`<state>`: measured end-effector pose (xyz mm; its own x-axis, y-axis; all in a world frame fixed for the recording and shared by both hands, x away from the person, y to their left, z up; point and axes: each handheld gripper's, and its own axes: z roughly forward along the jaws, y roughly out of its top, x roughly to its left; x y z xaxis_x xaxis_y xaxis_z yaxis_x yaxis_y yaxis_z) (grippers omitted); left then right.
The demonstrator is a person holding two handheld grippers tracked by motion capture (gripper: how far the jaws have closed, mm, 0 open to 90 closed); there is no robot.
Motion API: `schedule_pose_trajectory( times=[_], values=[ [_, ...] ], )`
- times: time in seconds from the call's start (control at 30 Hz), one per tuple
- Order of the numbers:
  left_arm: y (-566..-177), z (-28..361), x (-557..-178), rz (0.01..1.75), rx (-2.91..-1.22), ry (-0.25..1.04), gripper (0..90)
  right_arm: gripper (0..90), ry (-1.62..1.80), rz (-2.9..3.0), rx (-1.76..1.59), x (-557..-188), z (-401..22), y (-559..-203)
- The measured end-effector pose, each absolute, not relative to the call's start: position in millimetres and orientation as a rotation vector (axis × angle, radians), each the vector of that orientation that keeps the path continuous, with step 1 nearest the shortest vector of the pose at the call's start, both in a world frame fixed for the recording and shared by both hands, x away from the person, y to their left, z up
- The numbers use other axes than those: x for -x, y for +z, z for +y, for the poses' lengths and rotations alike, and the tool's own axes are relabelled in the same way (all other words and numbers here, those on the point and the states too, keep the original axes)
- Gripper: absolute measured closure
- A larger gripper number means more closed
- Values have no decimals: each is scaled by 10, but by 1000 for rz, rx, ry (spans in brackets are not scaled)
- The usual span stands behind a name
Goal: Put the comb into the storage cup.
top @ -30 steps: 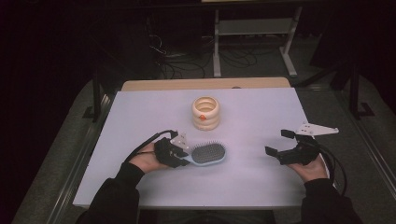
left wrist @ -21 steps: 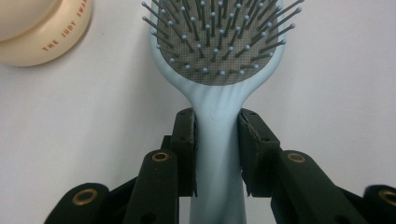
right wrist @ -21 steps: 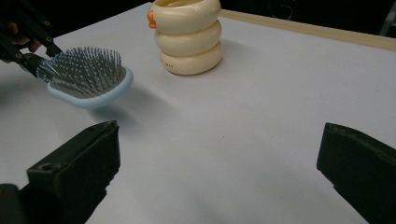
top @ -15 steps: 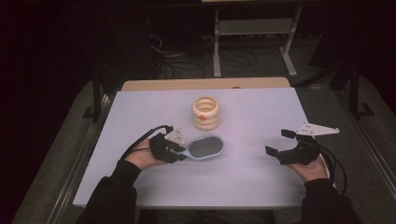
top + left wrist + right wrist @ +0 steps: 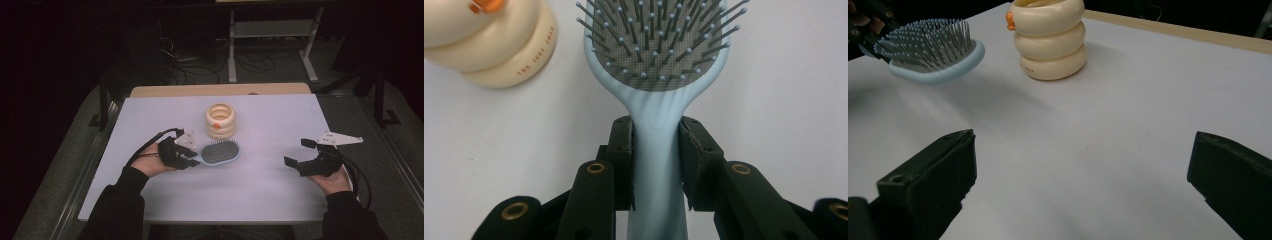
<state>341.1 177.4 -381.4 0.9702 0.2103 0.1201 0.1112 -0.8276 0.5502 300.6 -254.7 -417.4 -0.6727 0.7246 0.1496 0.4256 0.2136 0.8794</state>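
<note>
The brush (image 5: 218,151) was held by its handle in the clenched left gripper (image 5: 189,155), clear of the table (image 5: 280,115), its long axis pointed toward the cup (image 5: 220,120) just beyond, while the right gripper (image 5: 303,152) was kept spread, well apart.

Pale blue hairbrush (image 5: 219,152), oval head, grey pad, bristles up; held off the white surface left of centre in the high view, handle toward the left, head pointing right, level.
</note>
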Motion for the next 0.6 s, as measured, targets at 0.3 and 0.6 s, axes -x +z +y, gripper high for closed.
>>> schedule_pose_trajectory(
  times=[0.3, 0.6],
  values=[
    [-3673, 1807, -3421, 218, -2514, 292, 700, 0, 1451, 2194, -1069, -3021, -2534, -4144],
    [-3507, 1840, -3427, 221, -2488, 349, 700, 0, 1451, 2223, -994, -3092, -2387, -3925]
  ],
)
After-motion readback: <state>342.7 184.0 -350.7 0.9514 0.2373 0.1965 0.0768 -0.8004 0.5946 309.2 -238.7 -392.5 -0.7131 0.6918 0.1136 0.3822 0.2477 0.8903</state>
